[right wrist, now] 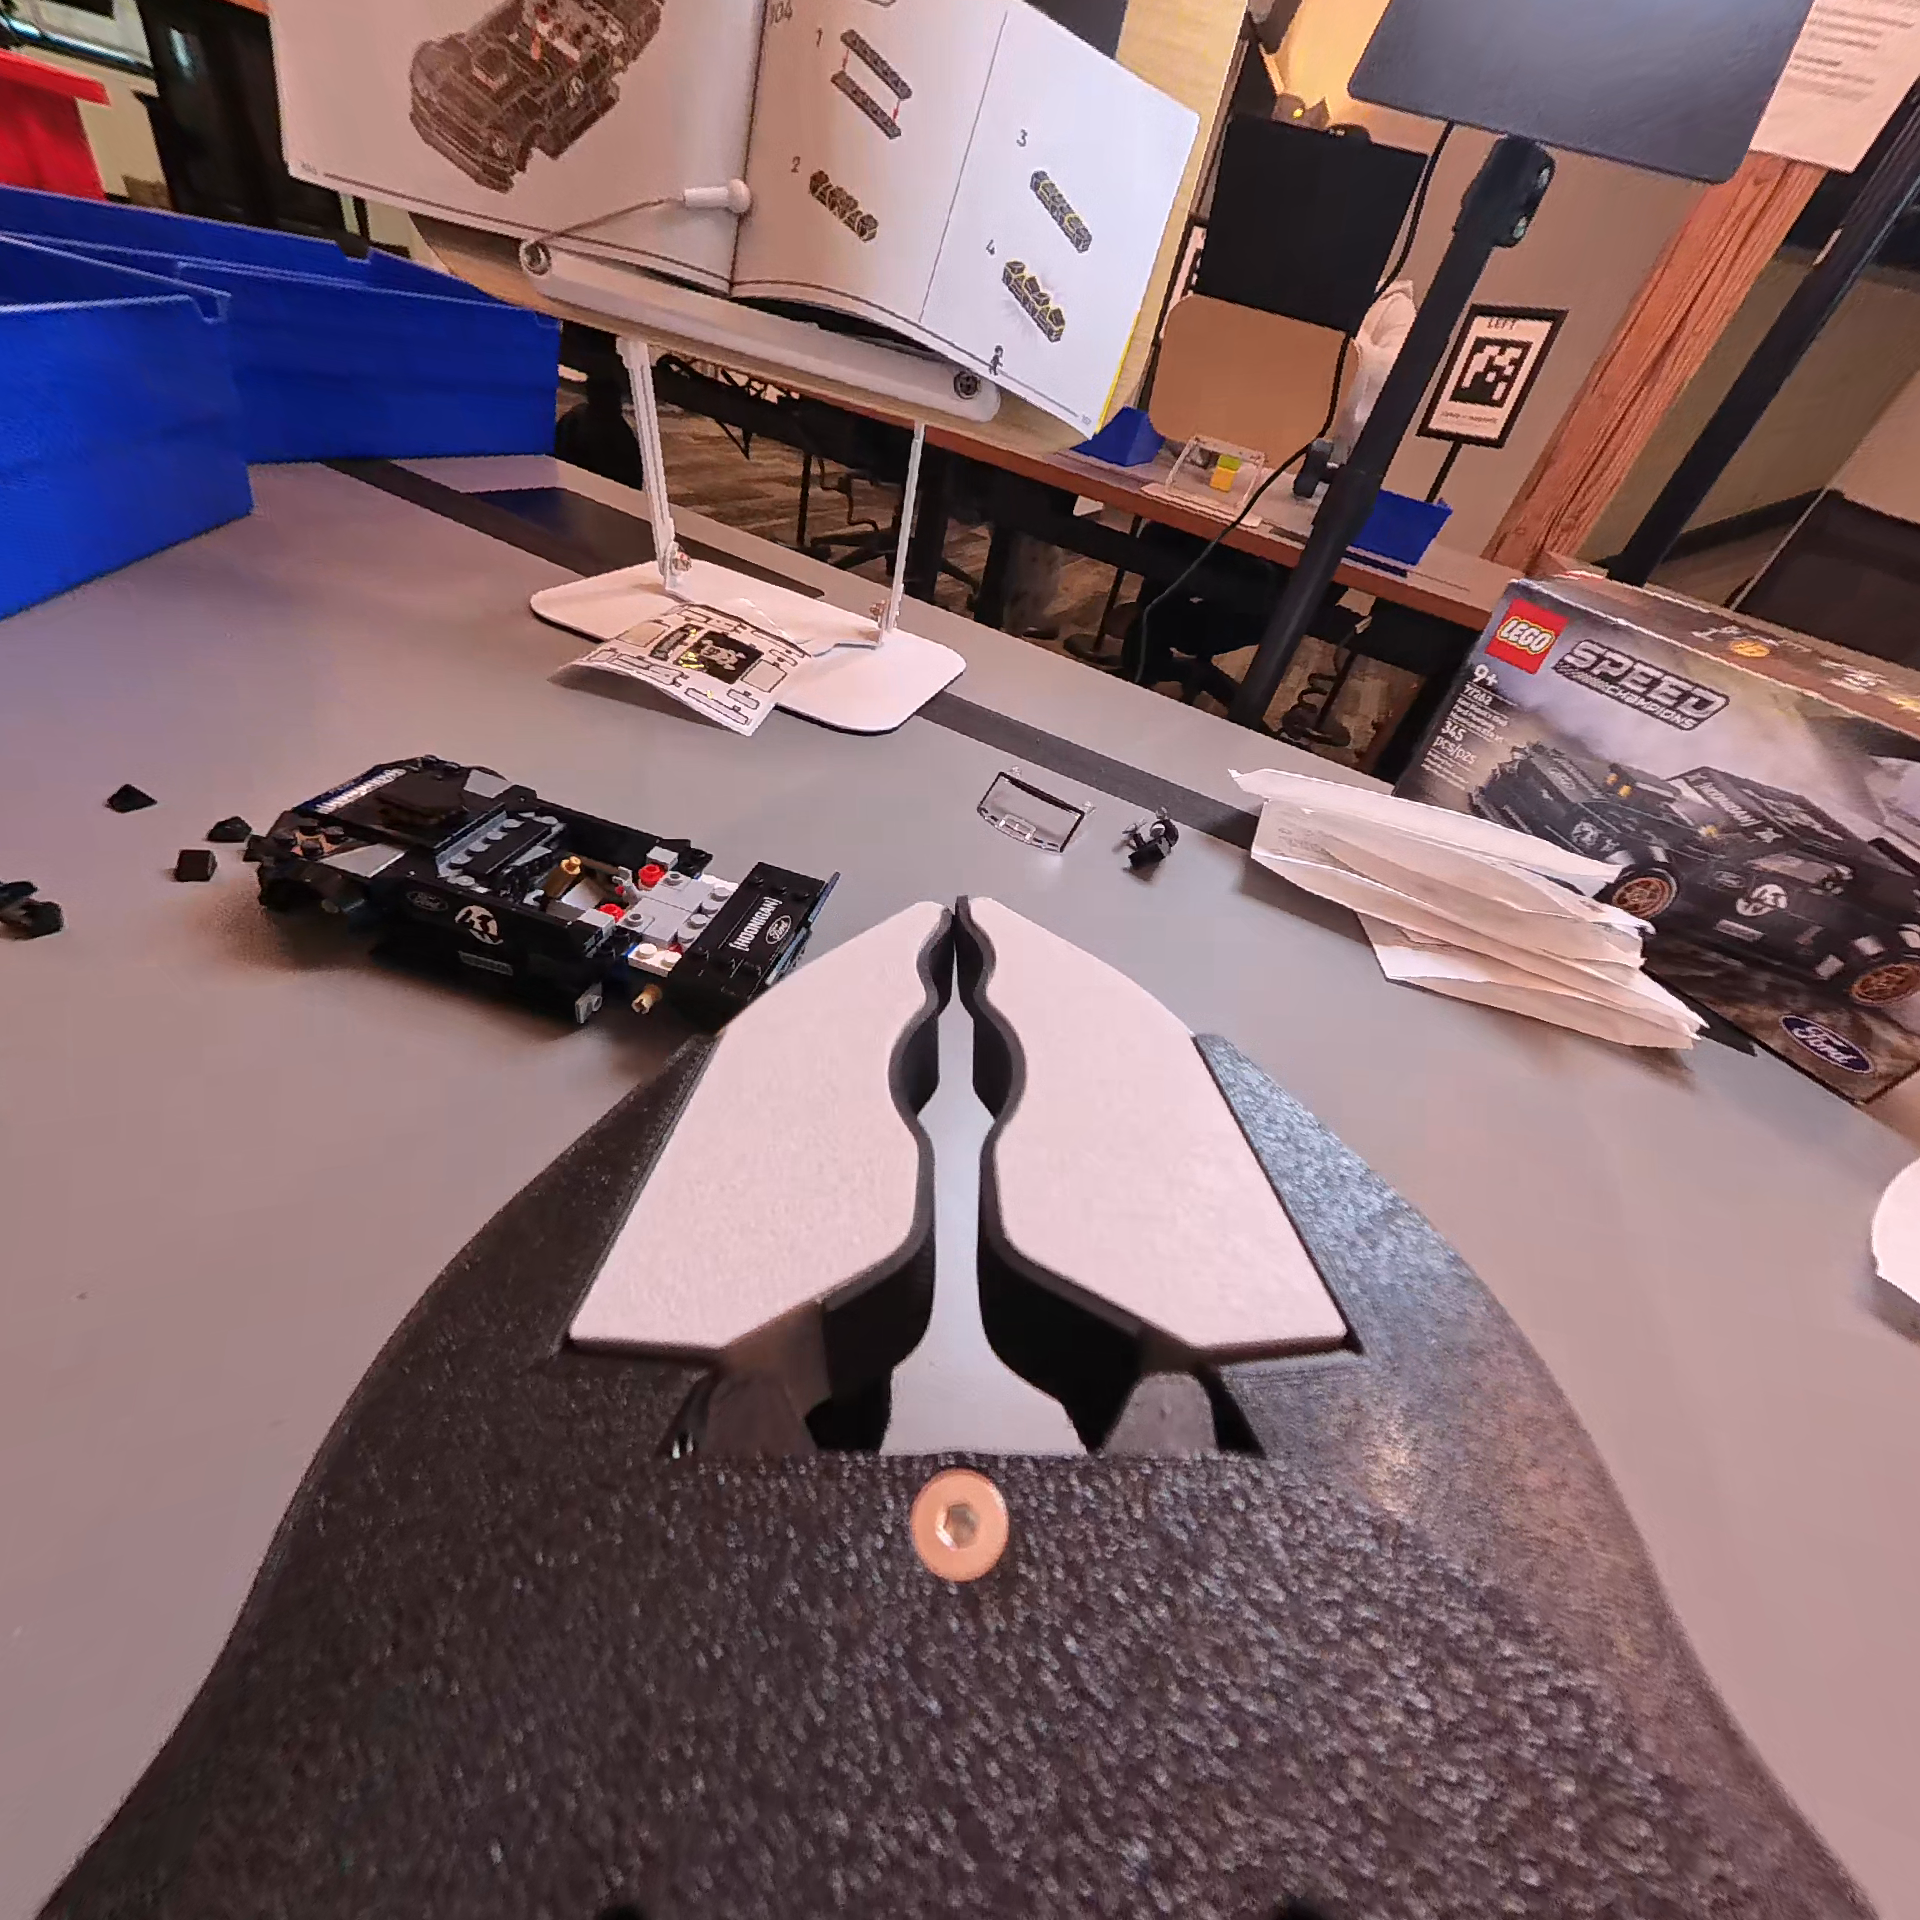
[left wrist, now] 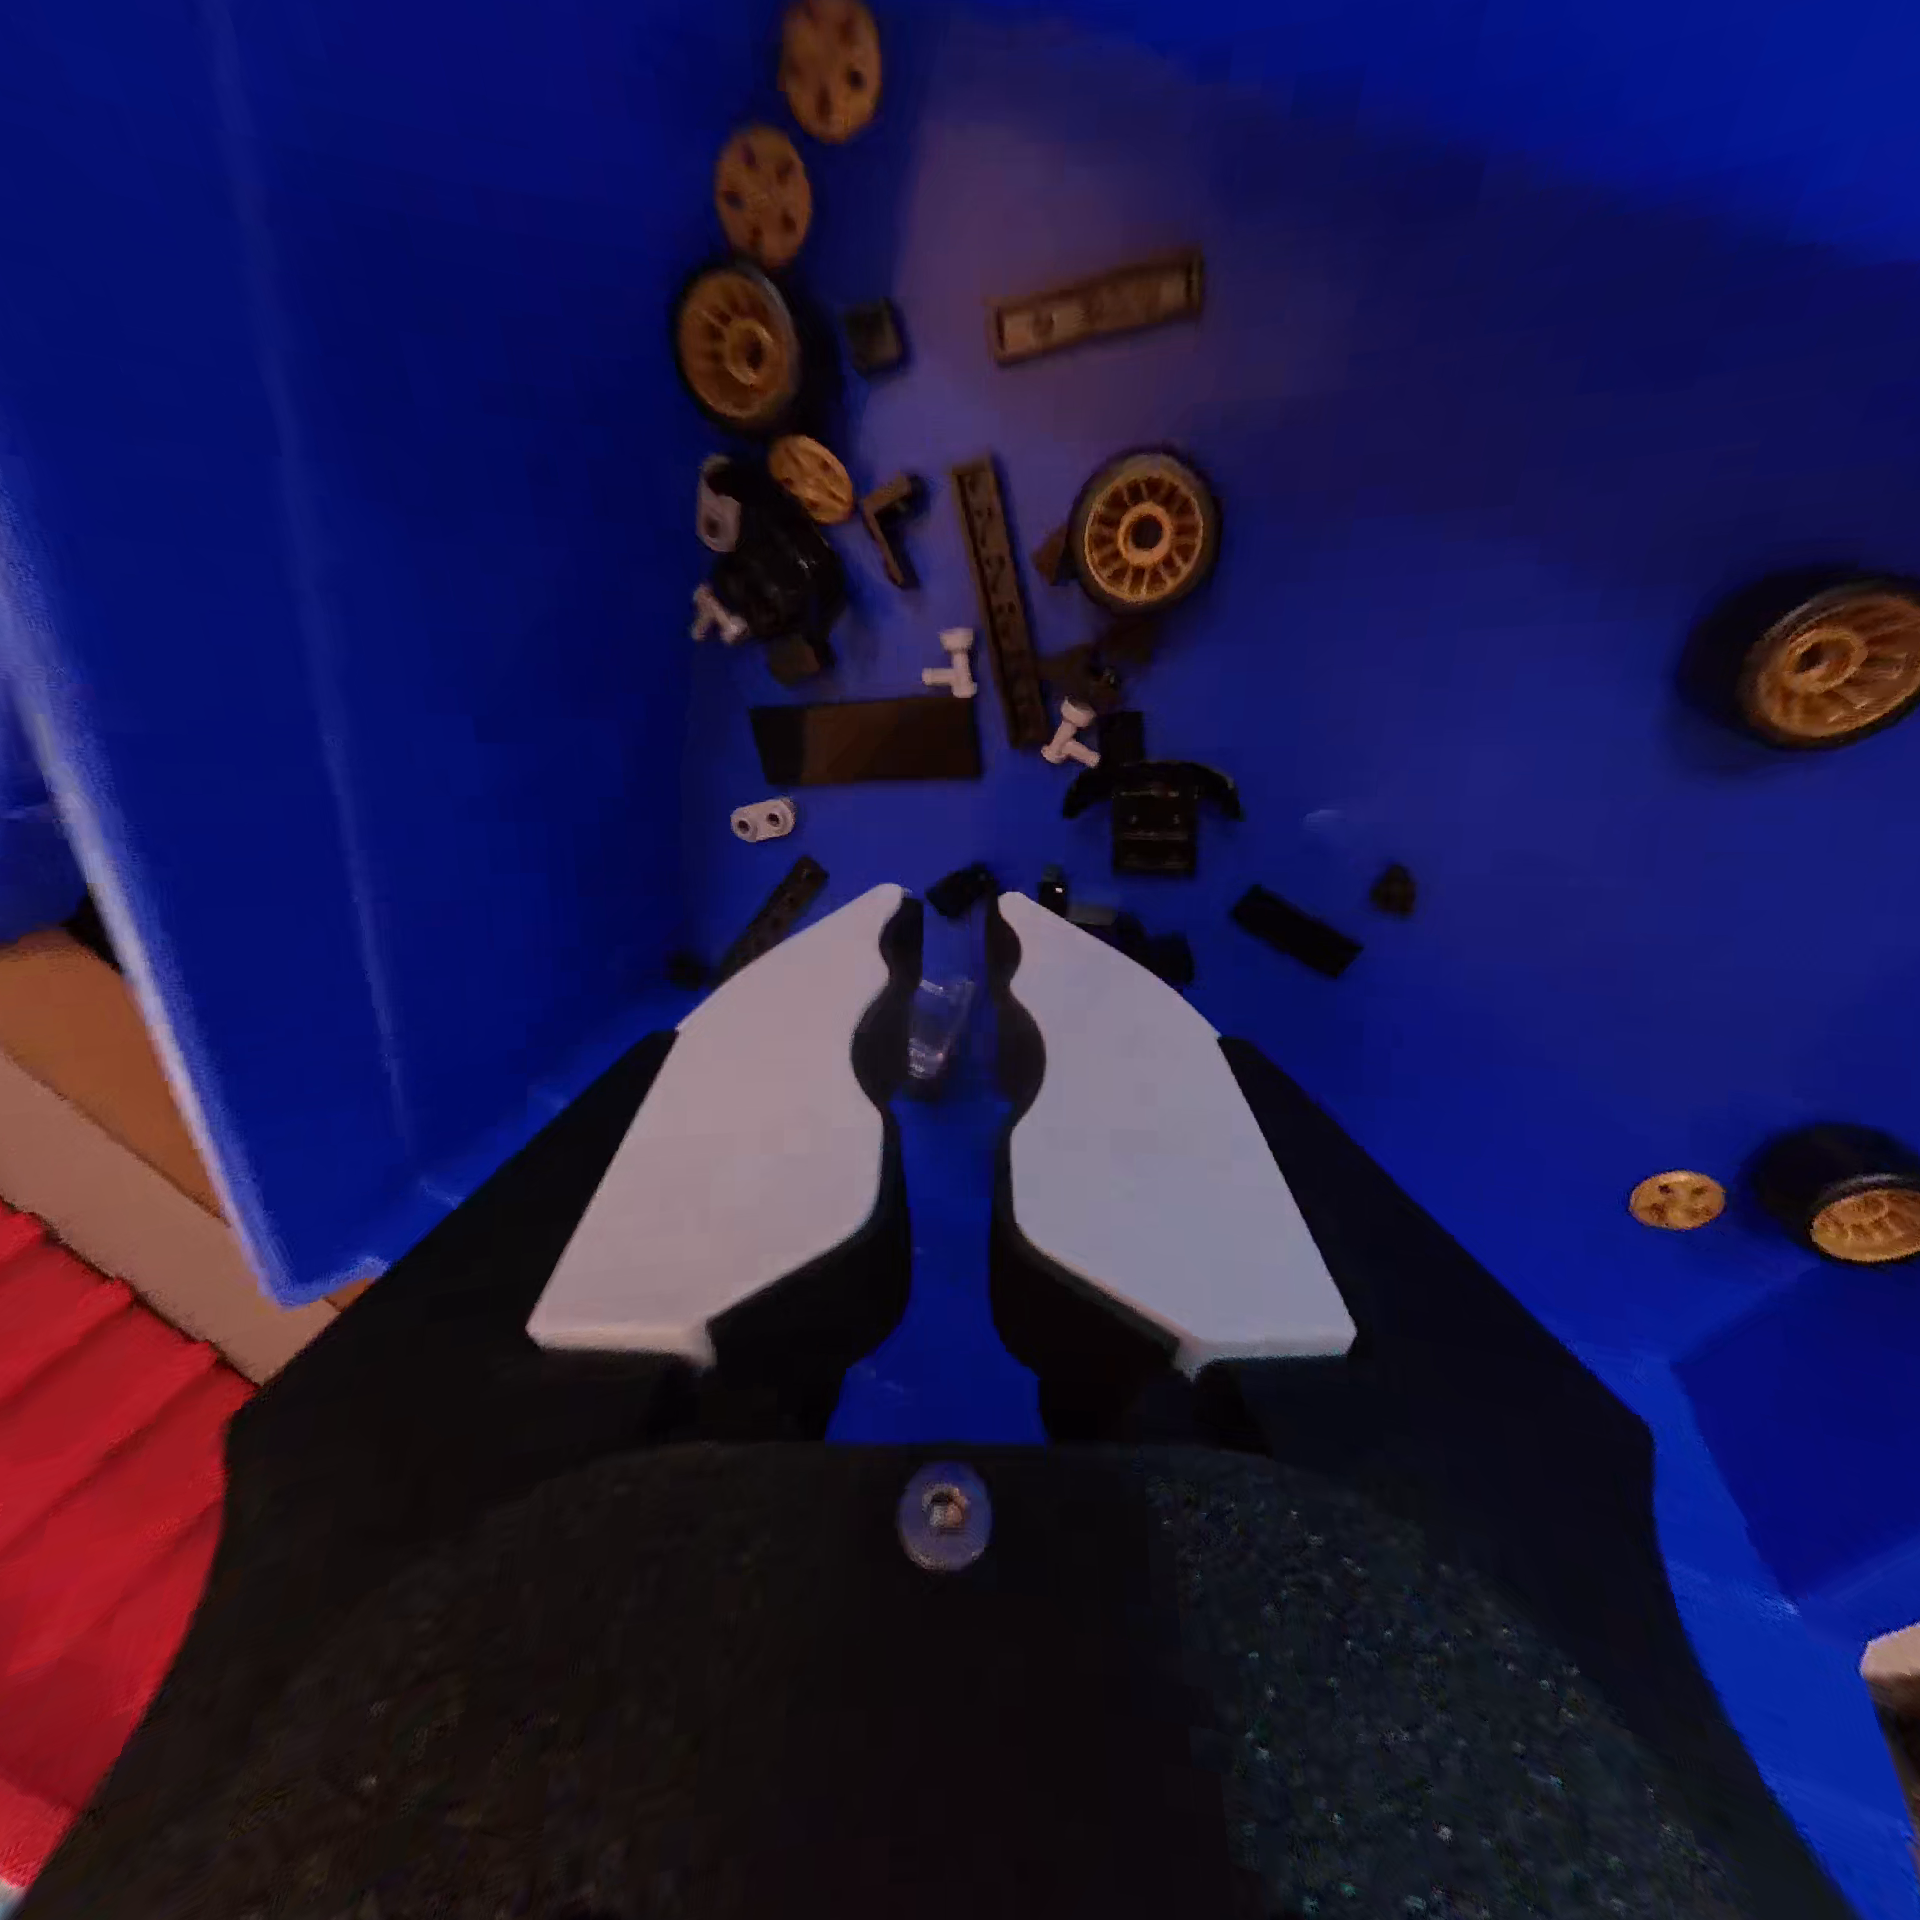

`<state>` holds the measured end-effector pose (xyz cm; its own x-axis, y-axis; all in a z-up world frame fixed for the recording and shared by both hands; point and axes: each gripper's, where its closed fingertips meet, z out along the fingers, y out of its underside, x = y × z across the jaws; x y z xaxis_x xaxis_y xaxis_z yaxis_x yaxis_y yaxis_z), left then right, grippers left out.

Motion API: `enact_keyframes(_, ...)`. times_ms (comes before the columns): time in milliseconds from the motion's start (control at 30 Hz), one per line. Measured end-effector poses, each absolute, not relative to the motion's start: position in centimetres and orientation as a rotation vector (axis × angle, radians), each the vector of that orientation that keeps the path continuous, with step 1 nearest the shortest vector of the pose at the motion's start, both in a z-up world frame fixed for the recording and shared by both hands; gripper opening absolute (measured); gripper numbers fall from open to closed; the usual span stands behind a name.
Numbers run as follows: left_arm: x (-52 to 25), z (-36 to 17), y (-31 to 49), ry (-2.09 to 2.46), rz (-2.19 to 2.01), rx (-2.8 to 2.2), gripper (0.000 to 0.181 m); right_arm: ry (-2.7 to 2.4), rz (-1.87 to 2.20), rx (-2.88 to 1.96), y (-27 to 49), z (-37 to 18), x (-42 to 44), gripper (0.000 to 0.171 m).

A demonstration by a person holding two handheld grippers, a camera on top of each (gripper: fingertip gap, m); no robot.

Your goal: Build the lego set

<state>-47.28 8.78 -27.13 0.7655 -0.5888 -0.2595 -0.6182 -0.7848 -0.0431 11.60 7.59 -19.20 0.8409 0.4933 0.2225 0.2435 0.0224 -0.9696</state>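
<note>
- The left gripper [left wrist: 958,914] reaches into the blue plastic parts bin [left wrist: 1455,312], its white fingers narrowed around a small clear transparent piece [left wrist: 940,1023]. Whether they truly pinch it or only frame it cannot be told.
- A good pick likely means a square, gentle squeeze, then a straight lift clear of the scattered black pieces [left wrist: 1294,928] near the tips.
- The right gripper [right wrist: 956,912] hovers over the grey table [right wrist: 312,1195], tips touching, holding nothing.
- The half-built black brick car [right wrist: 540,888] lies beside it, to its left.
- The clear piece's shape is blurred; the gold-spoked black wheels [left wrist: 1143,532] at the bin's right edge are cut off.
</note>
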Motion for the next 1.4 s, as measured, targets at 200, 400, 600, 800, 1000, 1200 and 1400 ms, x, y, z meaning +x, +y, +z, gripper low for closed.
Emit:
enact_keyframes(200,-47.1,-29.2,8.2,1.049,0.244,-2.934,0.022,-0.605,0.193,-1.583,7.9,-19.6,11.6,0.000)
enact_keyframes(400,-45.5,-29.3,9.1,1.123,0.148,-2.882,0.028,-0.619,0.181,-1.600,8.0,-20.0,11.5,0.000)
enact_keyframes(600,-44.1,-29.0,9.3,1.149,0.031,-2.869,0.025,-0.626,0.178,-1.604,8.0,-20.1,11.4,0.000)
enact_keyframes(800,-43.5,-29.0,10.6,1.154,-0.002,-2.806,0.018,-0.639,0.175,-1.611,8.0,-20.3,11.2,0.000)
enact_keyframes(1000,-42.0,-28.8,9.6,1.185,-0.189,-2.849,0.005,-0.644,0.174,-1.611,8.0,-20.4,11.2,0.000)
enact_keyframes(1200,-42.3,-27.9,6.4,1.295,-0.331,-2.947,0.005,-0.650,0.178,-1.619,8.0,-20.5,11.1,0.000)
enact_keyframes(1400,-43.0,-27.4,8.8,1.186,-0.269,-2.881,0.025,-0.656,0.181,-1.620,8.0,-20.6,11.0,0.000)
